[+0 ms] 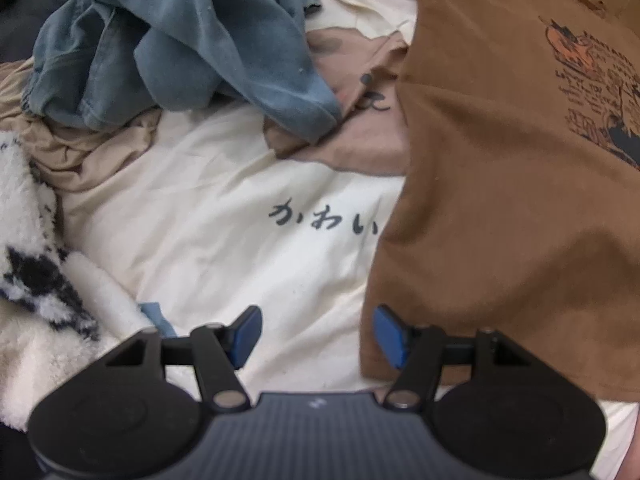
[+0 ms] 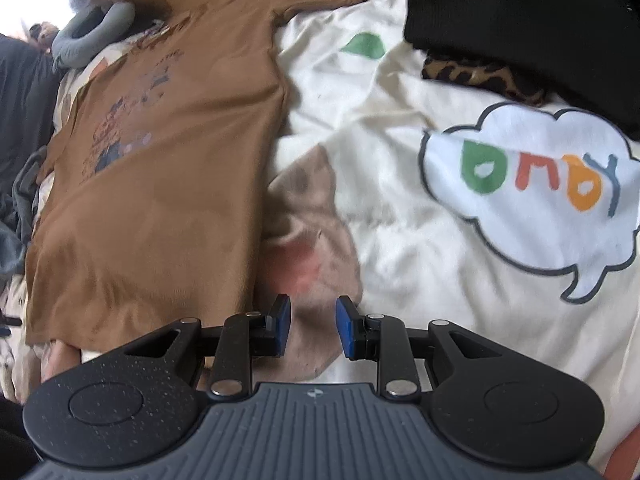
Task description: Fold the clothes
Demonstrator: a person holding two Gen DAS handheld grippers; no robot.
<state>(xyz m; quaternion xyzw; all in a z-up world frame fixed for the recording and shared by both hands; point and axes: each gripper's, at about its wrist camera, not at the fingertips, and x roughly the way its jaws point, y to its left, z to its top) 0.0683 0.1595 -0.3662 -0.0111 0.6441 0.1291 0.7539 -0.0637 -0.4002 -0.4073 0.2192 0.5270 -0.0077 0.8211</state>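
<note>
A brown T-shirt (image 1: 500,184) with a dark print lies spread flat on a cream printed bedsheet (image 1: 224,216). In the left wrist view it fills the right side. My left gripper (image 1: 316,336) is open and empty, just left of the shirt's lower hem edge. In the right wrist view the same brown T-shirt (image 2: 160,184) lies at the left. My right gripper (image 2: 312,328) is open and empty, just right of the shirt's side edge, over a tan patch of the sheet.
A crumpled blue garment (image 1: 180,44) and a beige garment (image 1: 80,152) lie at the back left. A white and black fleece (image 1: 36,280) lies at the left. A black garment (image 2: 532,28) over leopard-print cloth (image 2: 484,80) sits at the back right.
</note>
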